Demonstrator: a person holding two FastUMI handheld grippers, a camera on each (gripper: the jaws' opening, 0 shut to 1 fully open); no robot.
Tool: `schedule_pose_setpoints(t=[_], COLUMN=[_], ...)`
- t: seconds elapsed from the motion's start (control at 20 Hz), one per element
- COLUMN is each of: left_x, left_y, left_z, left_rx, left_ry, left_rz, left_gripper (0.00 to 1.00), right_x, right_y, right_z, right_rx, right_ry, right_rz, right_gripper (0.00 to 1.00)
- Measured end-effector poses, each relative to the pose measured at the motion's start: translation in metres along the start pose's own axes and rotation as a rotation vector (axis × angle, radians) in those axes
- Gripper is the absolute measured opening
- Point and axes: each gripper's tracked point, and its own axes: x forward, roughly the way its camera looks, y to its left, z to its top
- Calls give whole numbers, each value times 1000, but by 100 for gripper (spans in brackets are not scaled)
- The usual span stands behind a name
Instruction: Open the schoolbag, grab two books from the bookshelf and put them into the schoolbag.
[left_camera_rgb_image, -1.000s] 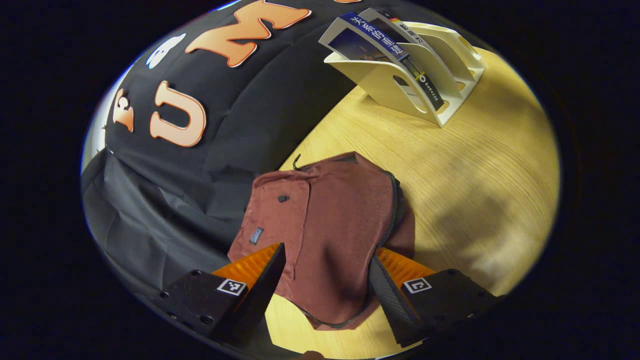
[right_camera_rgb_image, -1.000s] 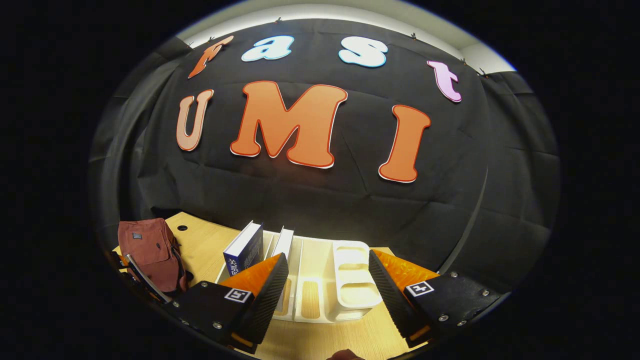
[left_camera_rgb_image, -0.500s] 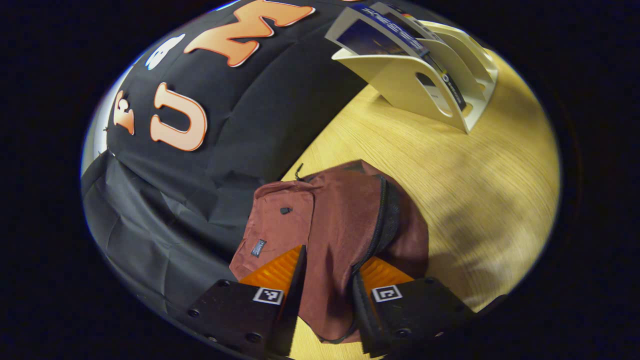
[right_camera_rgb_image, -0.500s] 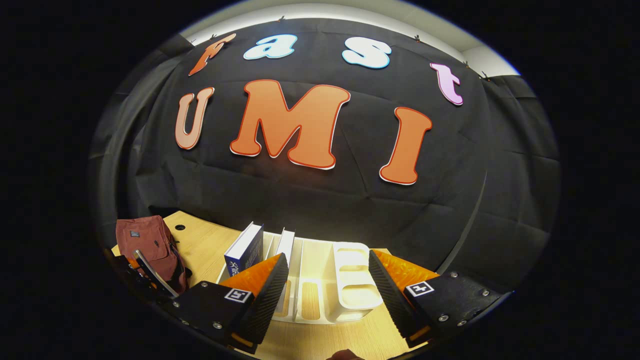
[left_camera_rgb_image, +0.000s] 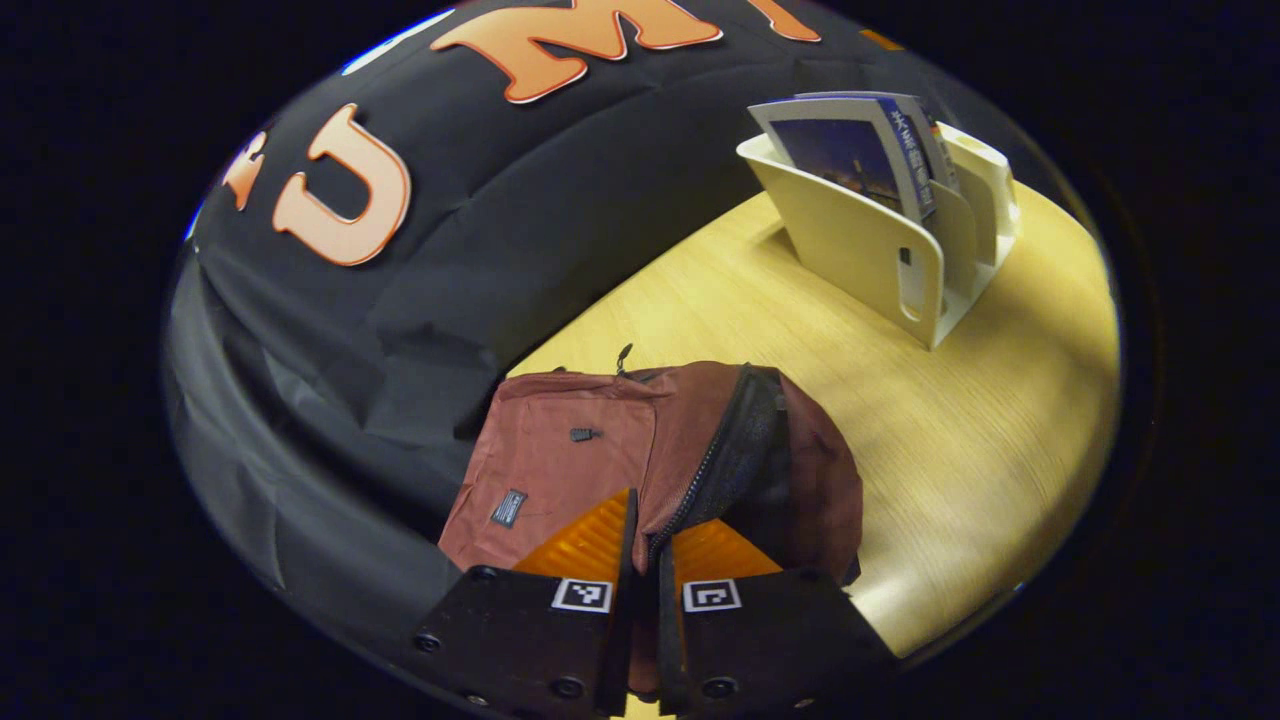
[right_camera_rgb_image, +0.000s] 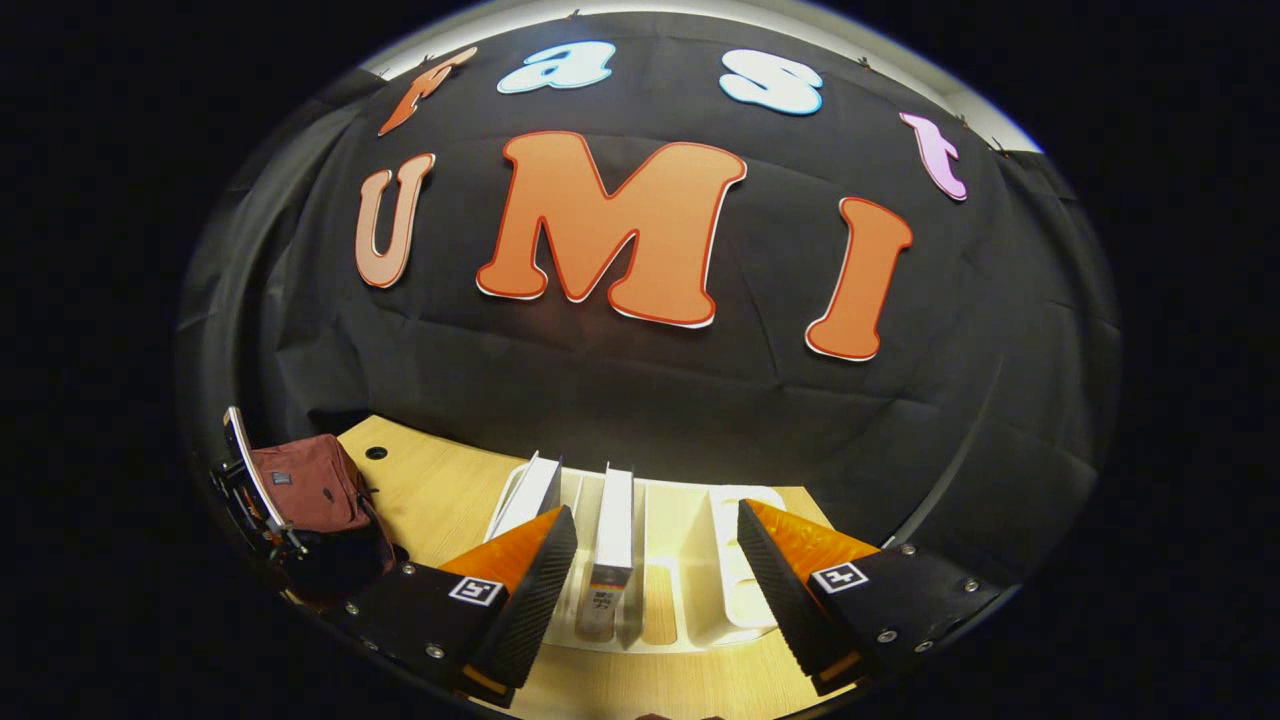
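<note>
Left gripper (left_camera_rgb_image: 645, 545): pinched tight on the bag (left_camera_rgb_image: 600, 450) flap by the zipper.
Right gripper (right_camera_rgb_image: 655, 580): wide, empty, over the shelf (right_camera_rgb_image: 740, 590).
Books (right_camera_rgb_image: 612, 550): upright in slots.
Tip: lift flap high; keep the mouth gaping.

right gripper (right_camera_rgb_image: 655, 560): jaws stood wide apart, nothing between the fingers, poised just in front of the bookshelf. bookshelf (right_camera_rgb_image: 735, 590): pale slotted rack on the wooden table (right_camera_rgb_image: 440, 490), near the black cloth wall (right_camera_rgb_image: 640, 400). white book (right_camera_rgb_image: 612, 545): upright in a middle slot, spine toward the camera. second book (right_camera_rgb_image: 528, 497): leaning in the slot to its left. schoolbag (right_camera_rgb_image: 310, 485): dark red, at the table's far left end, well apart from the rack. left gripper (right_camera_rgb_image: 250, 475): at the bag's near edge; its grip could not be made out.
</note>
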Motion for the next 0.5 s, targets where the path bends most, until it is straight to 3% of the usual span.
schedule_pose_setpoints(t=[0.25, 0.5], left_x=[-11, -23], left_y=[30, 73], left_z=[9, 27], left_rx=[16, -112], left_ry=[-25, -69], left_rz=[-131, -278], left_gripper=[7, 7], right_x=[24, 50], right_y=[35, 67], right_z=[6, -6], right_rx=[6, -19], right_ry=[115, 285], right_rz=[47, 103], right_gripper=[96, 96])
